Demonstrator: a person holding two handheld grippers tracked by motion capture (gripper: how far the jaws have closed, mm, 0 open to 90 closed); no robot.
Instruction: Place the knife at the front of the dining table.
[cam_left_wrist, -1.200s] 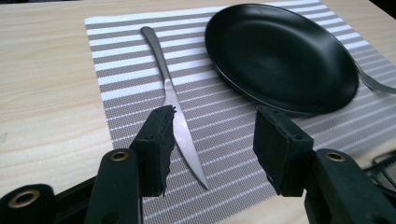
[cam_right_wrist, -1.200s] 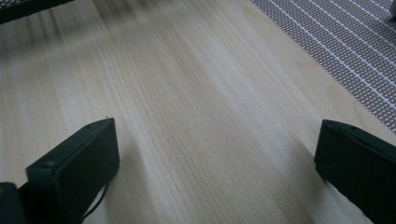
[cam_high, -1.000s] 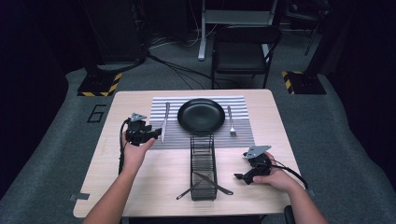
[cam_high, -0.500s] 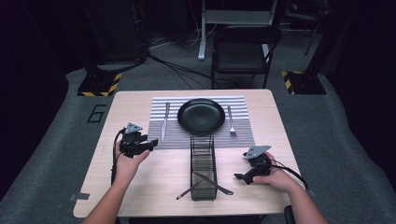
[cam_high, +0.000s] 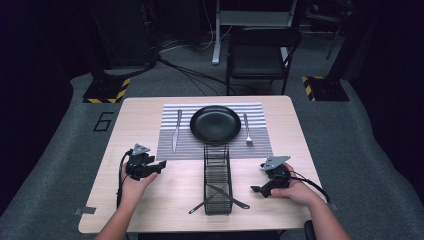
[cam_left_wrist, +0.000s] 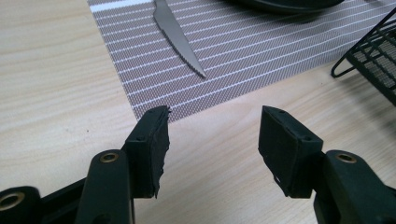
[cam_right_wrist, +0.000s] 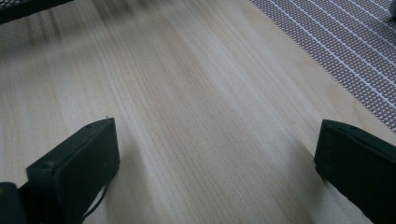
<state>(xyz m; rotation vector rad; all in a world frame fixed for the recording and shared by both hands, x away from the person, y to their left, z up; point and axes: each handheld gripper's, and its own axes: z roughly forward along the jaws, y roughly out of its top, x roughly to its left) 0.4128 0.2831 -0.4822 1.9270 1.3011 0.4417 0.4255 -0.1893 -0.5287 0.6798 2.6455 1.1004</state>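
A striped placemat (cam_high: 260, 145) lies at the table's far middle with a black plate (cam_high: 215, 123) on it. A knife (cam_high: 175, 131) rests on the mat left of the plate, a fork (cam_high: 247, 129) on its right. In the left gripper view the knife (cam_left_wrist: 178, 36) points its tip toward me over the placemat (cam_left_wrist: 243, 51). My left gripper (cam_high: 159, 165) hovers open over bare wood near the mat's near-left corner, nothing between its jaws (cam_left_wrist: 212, 135). My right gripper (cam_high: 256, 189) rests open on the table right of the wire rack (cam_high: 217, 175); bare wood lies between its jaws (cam_right_wrist: 217, 154).
The black wire rack stands lengthwise in the table's near middle, with two utensils (cam_high: 220, 196) crossed at its near end. Its corner (cam_left_wrist: 369, 51) shows at the right of the left gripper view. A folding chair (cam_high: 260, 52) stands beyond the table's far edge.
My left gripper has drawn back toward the near-left of the table, away from the knife and mat. The right gripper has stayed put.
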